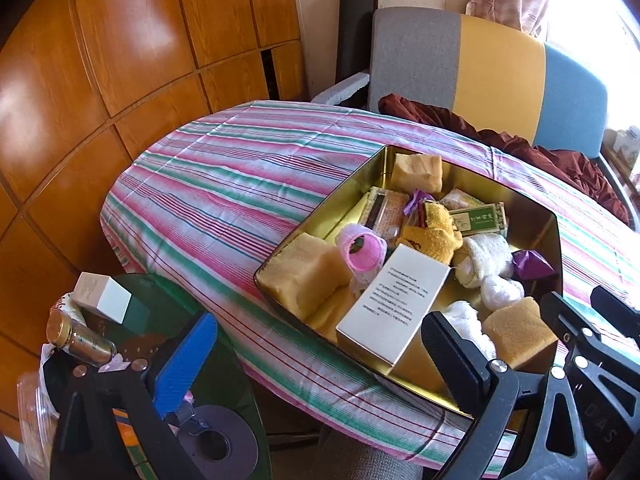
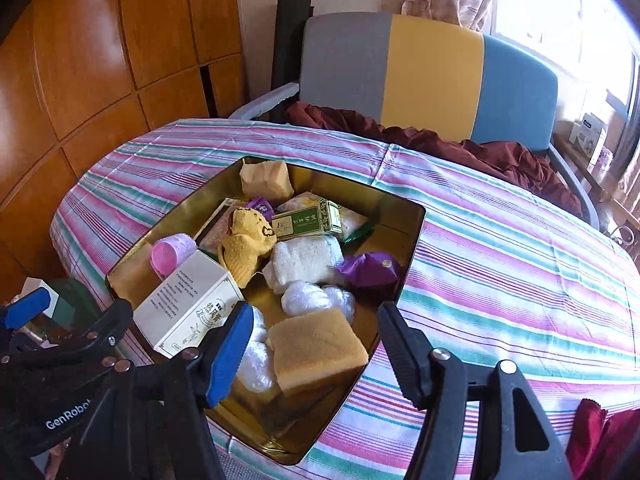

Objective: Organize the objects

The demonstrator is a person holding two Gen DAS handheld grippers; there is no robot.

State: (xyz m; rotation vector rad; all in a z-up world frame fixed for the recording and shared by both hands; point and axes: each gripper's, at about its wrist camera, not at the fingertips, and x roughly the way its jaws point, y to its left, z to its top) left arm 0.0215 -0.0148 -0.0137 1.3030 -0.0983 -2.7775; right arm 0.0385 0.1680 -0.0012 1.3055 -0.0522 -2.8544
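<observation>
Two grippers hang over the near edge of the table, both with jaws spread and nothing between them: the left gripper (image 1: 320, 356) above the tin's near left corner, the right gripper (image 2: 316, 344) above its near end, over a tan sponge (image 2: 316, 346) lying just inside the rim. The gold tin tray (image 2: 412, 232) sits on the striped tablecloth (image 2: 500, 264), skewed to the table's edges, crowded with small goods. I count three sponges in it, one at the far corner (image 1: 416, 170), one at the left corner (image 1: 304, 268) and the near one. There is one cream box (image 1: 394, 304) with printed text leaning on the near left rim, one green tea box (image 2: 308, 222) toward the middle, one pink roller (image 2: 174, 256), one yellow knitted toy (image 2: 244, 246), one folded white towel (image 2: 304, 262), a purple packet (image 2: 370, 270) by the right rim, and crumpled clear plastic (image 2: 316, 300). Only the left wrist view takes in the green glass side table (image 1: 224, 344) past the table's left edge, carrying a small white box (image 1: 102, 298), a gold-capped jar (image 1: 78, 338) and a tape roll (image 1: 218, 444). Only the right wrist view shows the shelf by the window (image 2: 588, 140). A grey, yellow and blue chair (image 2: 432, 76) stands beyond the far edge.
</observation>
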